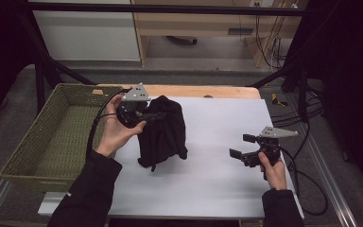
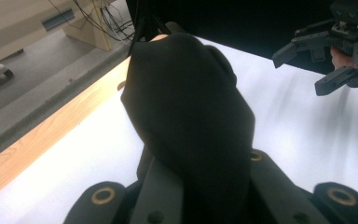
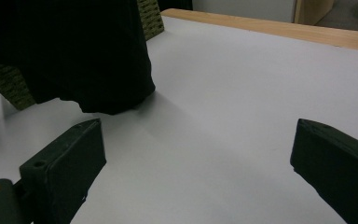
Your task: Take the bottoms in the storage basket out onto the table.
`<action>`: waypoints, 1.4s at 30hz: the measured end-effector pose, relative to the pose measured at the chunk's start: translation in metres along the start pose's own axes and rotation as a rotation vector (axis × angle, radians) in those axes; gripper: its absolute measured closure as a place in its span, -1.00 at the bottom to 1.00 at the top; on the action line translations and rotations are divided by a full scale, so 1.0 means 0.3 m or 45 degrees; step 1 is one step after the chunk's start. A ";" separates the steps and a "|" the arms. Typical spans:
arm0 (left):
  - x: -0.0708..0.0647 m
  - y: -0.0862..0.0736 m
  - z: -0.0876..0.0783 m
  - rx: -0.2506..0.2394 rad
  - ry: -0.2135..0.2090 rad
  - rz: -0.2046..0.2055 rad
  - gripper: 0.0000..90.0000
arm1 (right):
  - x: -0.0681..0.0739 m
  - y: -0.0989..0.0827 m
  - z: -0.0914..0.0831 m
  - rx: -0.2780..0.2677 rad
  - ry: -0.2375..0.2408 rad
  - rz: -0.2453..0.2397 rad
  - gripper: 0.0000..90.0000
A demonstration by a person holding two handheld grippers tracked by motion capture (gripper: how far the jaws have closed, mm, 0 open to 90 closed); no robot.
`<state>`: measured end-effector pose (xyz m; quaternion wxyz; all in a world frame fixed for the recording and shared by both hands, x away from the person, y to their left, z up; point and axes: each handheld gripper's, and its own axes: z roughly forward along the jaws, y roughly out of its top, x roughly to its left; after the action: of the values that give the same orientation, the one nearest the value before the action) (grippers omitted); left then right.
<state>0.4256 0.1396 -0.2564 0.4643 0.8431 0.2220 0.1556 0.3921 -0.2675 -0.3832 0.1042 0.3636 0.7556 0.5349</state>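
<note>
Holding a black garment [image 1: 162,130] up off the white table [image 1: 217,184] beside the wicker basket [image 1: 52,142].
Left gripper [image 1: 153,115] has its jaws pinched on the cloth's top, the rest hanging with its lower end on the table; right gripper [image 1: 240,145] rests well apart near the right edge, jaws spread and holding nothing.

The black cloth [image 2: 191,116] covered the left gripper's [image 1: 144,115] jaws in the left gripper view, hiding their tips. In the right gripper view the cloth was cut off at twelve o'clock and nine o'clock. The basket [image 1: 52,137] showed there partly, behind the cloth.
</note>
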 end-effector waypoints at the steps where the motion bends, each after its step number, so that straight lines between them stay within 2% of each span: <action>1: 0.000 -0.003 0.005 0.003 0.001 0.003 0.90 | 0.000 0.000 -0.001 0.001 -0.001 0.001 -0.92; 16: -0.001 -0.046 0.080 0.027 -0.033 -0.023 0.89 | 0.001 0.000 0.000 -0.002 0.002 0.000 -0.92; 42: -0.020 -0.111 0.192 0.079 -0.083 -0.032 0.88 | 0.000 -0.001 0.001 0.005 0.000 -0.003 -0.92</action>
<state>0.4399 0.1111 -0.3150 0.4470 0.8588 0.2222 0.1153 0.3921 -0.2674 -0.3835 0.1042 0.3629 0.7572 0.5331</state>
